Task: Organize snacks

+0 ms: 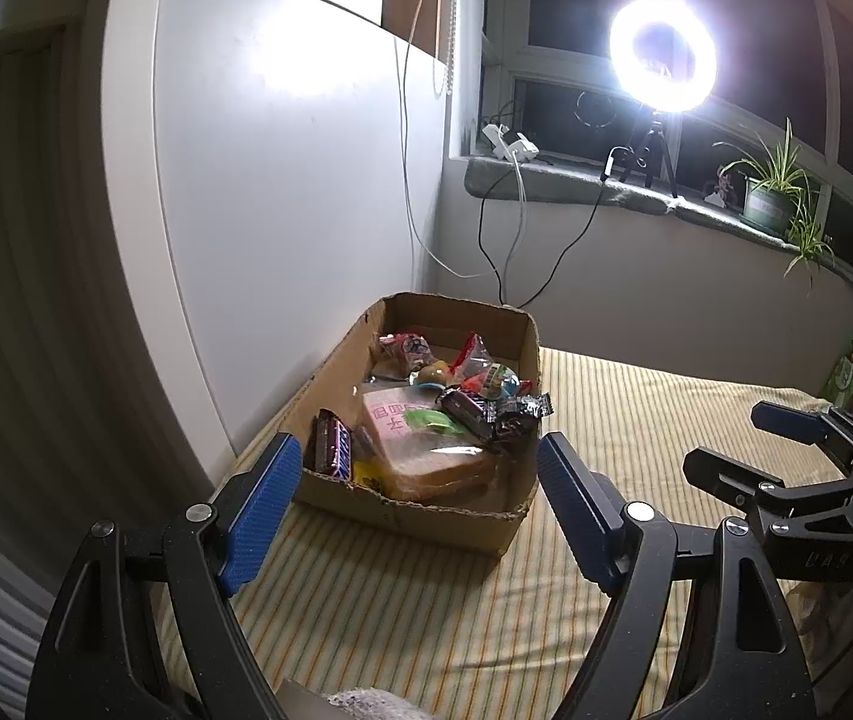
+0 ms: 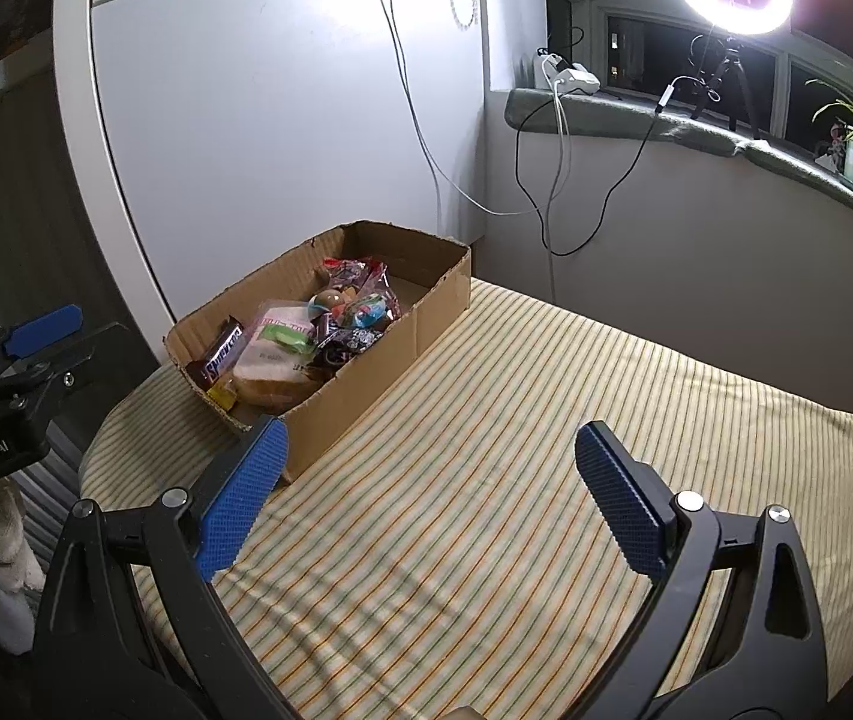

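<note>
While open, left hand-held gripper [image 1: 417,468] faces snack box [image 1: 426,516] just ahead

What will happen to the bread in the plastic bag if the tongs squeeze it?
The bagged bread looks soft, so it would probably squash and dent if pinched hard. Its clear wrapper looks shiny and loose, so it may slip or crinkle in the grip. Small sweets lie on top of it, so lifting it could tip them into the cardboard box.
</note>
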The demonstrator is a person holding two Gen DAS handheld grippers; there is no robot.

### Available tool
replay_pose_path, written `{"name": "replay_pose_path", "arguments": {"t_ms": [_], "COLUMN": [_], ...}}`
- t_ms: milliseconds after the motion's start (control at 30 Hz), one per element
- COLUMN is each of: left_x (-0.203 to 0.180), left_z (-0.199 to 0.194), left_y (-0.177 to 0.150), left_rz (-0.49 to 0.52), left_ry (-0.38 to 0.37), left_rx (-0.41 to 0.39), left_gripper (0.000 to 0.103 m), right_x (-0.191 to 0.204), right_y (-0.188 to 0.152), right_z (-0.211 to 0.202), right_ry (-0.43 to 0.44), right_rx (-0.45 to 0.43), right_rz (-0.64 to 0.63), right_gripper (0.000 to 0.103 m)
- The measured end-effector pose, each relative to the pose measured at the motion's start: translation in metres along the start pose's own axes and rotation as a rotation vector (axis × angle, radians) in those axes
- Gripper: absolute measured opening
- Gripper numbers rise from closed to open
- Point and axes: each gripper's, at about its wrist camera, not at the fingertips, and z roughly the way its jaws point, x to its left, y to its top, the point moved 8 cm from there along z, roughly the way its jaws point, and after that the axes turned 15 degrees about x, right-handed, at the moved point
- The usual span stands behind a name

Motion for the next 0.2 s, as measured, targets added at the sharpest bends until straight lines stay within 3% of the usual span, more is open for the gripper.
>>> {"name": "replay_pose_path", "arguments": {"t_ms": [200], "left_x": [-0.0026], "left_z": [-0.0019], "left_y": [-0.0025], "left_rz": [0.009], "left_ry": [0.000], "left_rx": [-0.010], "left_gripper": [0.081], "right_x": [0.0009], "right_y": [-0.0022], "right_z": [-0.0003], "right_ry": [-0.004], "right_rx": [0.002], "right_rz": [0.000], "right_gripper": [0.098]}}
